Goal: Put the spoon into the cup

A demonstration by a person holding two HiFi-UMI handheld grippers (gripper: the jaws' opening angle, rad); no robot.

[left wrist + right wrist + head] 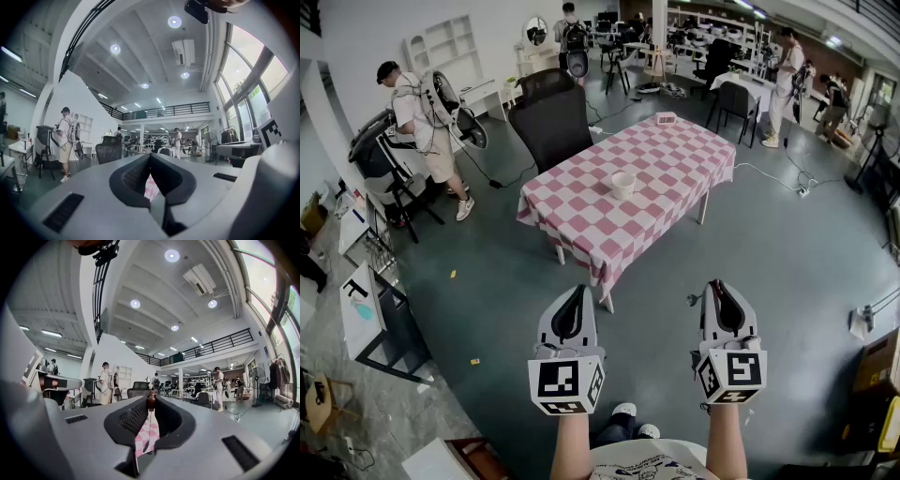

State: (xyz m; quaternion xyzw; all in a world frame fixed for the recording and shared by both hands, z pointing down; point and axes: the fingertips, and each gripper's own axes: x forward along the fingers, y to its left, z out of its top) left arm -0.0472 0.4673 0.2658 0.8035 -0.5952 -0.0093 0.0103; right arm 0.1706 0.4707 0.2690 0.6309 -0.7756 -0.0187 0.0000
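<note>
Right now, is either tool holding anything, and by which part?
The right tool pinches the spoon by its thin handle, brown end at the jaw tips. The left tool holds nothing.

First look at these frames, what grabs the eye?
The pink-and-white checked table mid-floor, with a lone white cup near its centre. In the foreground both grippers are held level, short of it: the right gripper is shut on a thin spoon, and the left gripper is shut and empty.

Right gripper (150, 406): fingers (133, 418) pinched on thin spoon (151, 401), brown end at the tips. Pink-checked surface (140, 439) visible through the gap.
</note>
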